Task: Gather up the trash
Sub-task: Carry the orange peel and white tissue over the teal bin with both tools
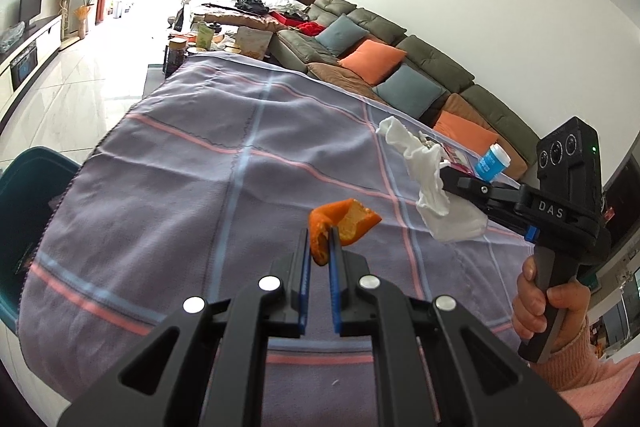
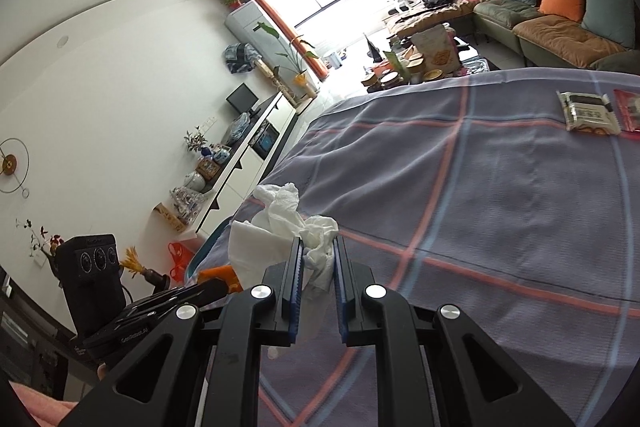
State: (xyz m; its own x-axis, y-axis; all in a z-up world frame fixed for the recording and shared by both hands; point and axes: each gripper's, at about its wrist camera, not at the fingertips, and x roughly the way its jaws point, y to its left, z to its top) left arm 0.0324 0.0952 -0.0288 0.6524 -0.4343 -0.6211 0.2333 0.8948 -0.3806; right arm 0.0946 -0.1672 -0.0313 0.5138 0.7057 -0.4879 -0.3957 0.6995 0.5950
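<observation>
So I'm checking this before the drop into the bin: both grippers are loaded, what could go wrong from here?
The left gripper pinches only one end of the orange peel, so it may slip out before reaching the teal bin. The right gripper holds a loose white tissue; its hanging folds might snag on the tablecloth or pull free.

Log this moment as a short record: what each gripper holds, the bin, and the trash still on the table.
left gripper: shut on orange peel, lifted off the cloth
right gripper: shut on crumpled tissue
bin: teal bin at the table's left edge
still on table: blue-labelled bottle, black-and-white snack packet, red packet
surface: plaid tablecloth
</observation>
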